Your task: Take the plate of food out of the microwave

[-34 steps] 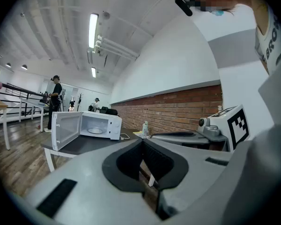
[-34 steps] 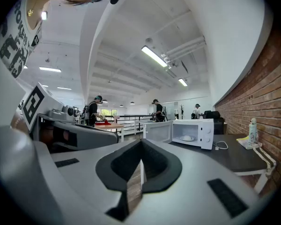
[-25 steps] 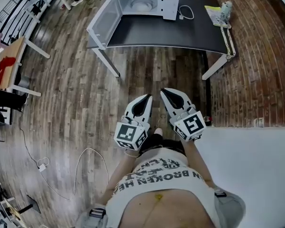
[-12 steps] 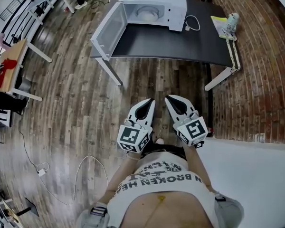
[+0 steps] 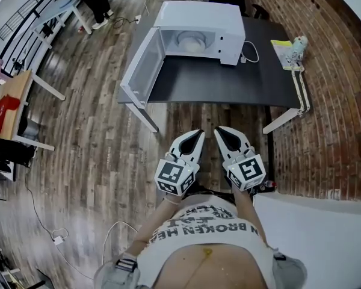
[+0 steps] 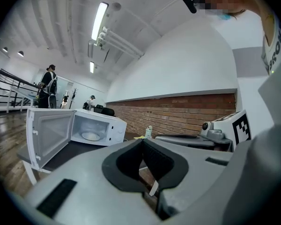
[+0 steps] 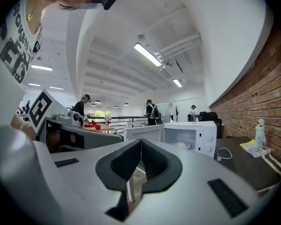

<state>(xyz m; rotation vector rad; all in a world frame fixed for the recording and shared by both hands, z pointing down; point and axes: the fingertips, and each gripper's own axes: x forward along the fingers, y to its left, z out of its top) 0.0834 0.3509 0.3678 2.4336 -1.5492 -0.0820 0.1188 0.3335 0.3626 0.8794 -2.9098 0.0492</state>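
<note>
White, round and low: plate of food (image 5: 191,43), lying flat on the floor of the cavity of the microwave (image 5: 219,20), in plain sight through the open front.

Hazards (judged): both sets of jaws are together and must part before any grip. A pinch on one rim only may let the plate tilt and spill its food. A drag across the cavity lip could catch the underside. The door (image 5: 141,71), swung out to the left, stands in the path of a careless left-side reach.

Appearance: pale dish with a slight pale mound at its middle. The food itself is too small to name.

Support: dark bench (image 5: 228,83), with the microwave at its rear. A white cable (image 5: 251,52) lies just beside the microwave's right side.

Left hand-held gripper (image 5: 197,134): jaws together, nothing between them. It is held low before the person's body, over the wooden floor (image 5: 96,137), well apart from the bench.

Right hand-held gripper (image 5: 219,130): jaws together, likewise empty, just beside the left one.

Stage (judged): approach only. The plate is not yet reached.
</note>
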